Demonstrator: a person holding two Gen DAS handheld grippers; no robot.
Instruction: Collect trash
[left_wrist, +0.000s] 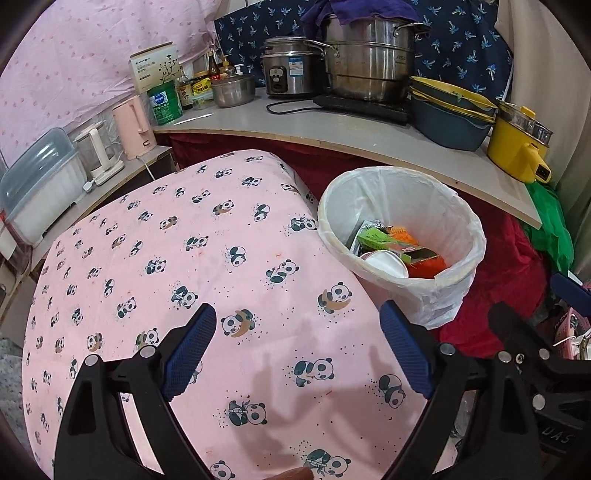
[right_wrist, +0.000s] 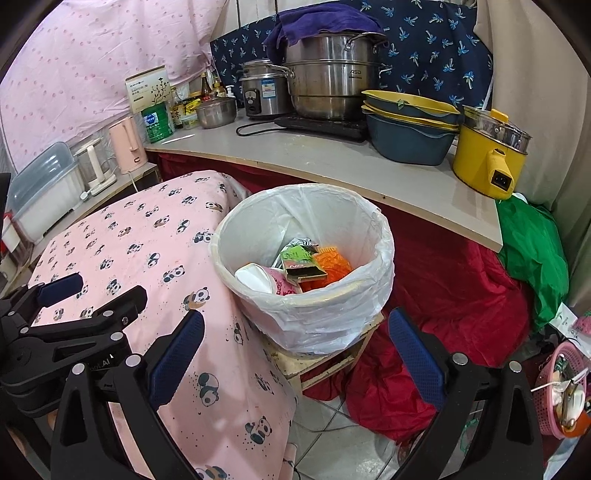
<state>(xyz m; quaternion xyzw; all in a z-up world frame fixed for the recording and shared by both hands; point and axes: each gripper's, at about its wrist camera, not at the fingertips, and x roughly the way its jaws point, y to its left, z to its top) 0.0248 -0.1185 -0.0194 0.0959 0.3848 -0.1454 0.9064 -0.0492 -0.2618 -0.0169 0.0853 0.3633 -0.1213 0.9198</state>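
Left gripper (left_wrist: 297, 341), black frame with blue textured pads, hangs over the pink panda-print cloth (left_wrist: 177, 266) covering the table — fingers spread wide, nothing between them. Right gripper (right_wrist: 295, 345), same build, also spread wide and empty; it sits over the cloth's edge and the gap beside it, pointing down toward the round bin lined with a white plastic bag (right_wrist: 373, 254).

The bin stands just beside the cloth-covered table, on a small wooden stool (right_wrist: 325, 363), in front of the grey countertop (right_wrist: 369, 173). The trash is already inside it: a white paper cup with a pink printed side (right_wrist: 262, 278) lying tilted, a green and black flat carton (right_wrist: 301, 264) resting over it, an orange mesh-like scrubber (right_wrist: 332, 262) touching the carton, and a crumpled wrapper behind — too small to make out. In the left wrist view the same bin shows right of the left gripper, with the right gripper's black frame at the lower right edge.

Red fabric (right_wrist: 443, 288) is bunched on the floor right of the stool, green plastic bag (right_wrist: 532, 251) beyond it. On the counter: large stainless steel steamer pot (right_wrist: 332, 81) with a purple cloth on top, yellow electric pot (right_wrist: 487, 155), stacked blue-and-yellow basins (right_wrist: 410, 125).
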